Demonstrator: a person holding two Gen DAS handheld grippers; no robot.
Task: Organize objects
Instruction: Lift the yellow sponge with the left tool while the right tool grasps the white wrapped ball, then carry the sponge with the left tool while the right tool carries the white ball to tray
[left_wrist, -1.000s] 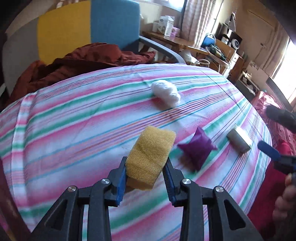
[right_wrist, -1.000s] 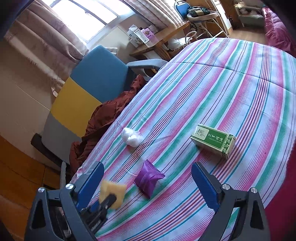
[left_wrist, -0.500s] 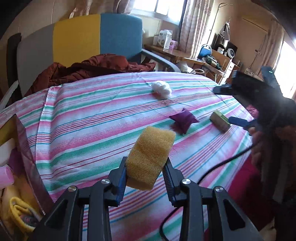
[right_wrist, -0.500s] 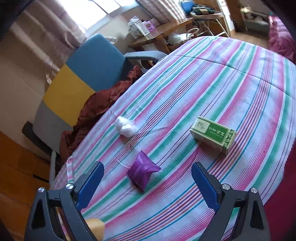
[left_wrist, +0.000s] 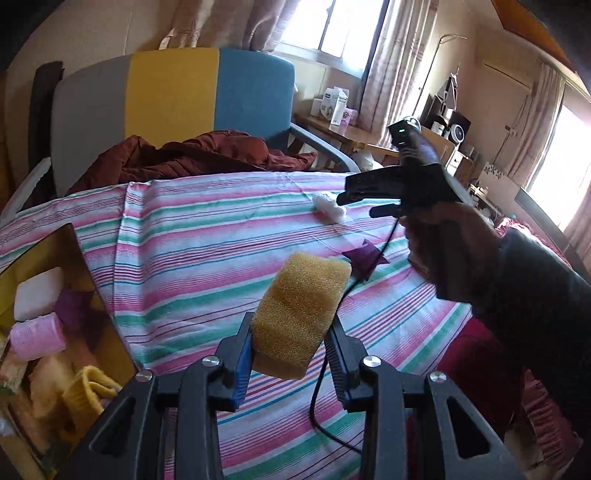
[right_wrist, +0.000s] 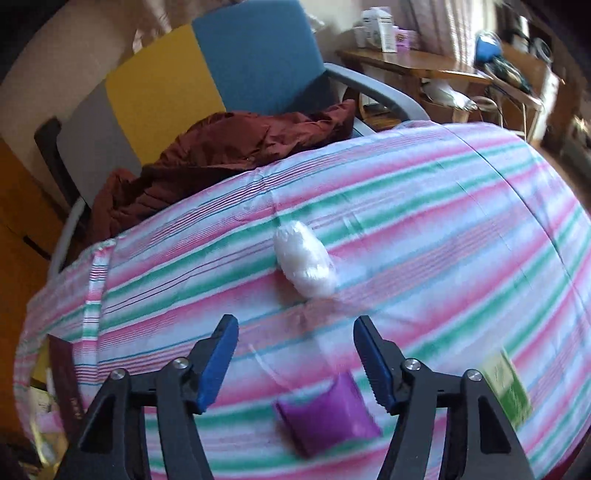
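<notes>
Sponge (left_wrist: 301, 314), yellow and coarse, sits clamped upright between the blue-padded fingers of our left gripper (left_wrist: 290, 354), held in the air above the near edge of the striped bedspread (left_wrist: 207, 266). Just to the left of that gripper we see an open box (left_wrist: 110, 332) beside the bed, holding a white block (left_wrist: 38, 291), a pink roll (left_wrist: 37, 334) and other soft items we cannot make out. A black cable (left_wrist: 325, 373) trails across the cover just right of the sponge. Our right gripper (right_wrist: 295, 350) hangs over the bedspread with its jaws spread wide and nothing between them; from the left wrist view it shows as a dark tool gripped in our right hand (left_wrist: 443, 243). Just below its fingertips lies a purple packet (right_wrist: 327, 415), and to the right of that packet a green box (right_wrist: 508, 387), blurred. Farther on, ahead of the open jaws, a white wad (right_wrist: 304, 264) rests on the stripes. Beyond the bed's far edge a dark red jacket (right_wrist: 229, 155) lies heaped on a chair (right_wrist: 207, 77) with grey, yellow and blue panels. Behind it stand a wooden desk (right_wrist: 413, 62) with small cartons and curtained windows (left_wrist: 332, 26).
</notes>
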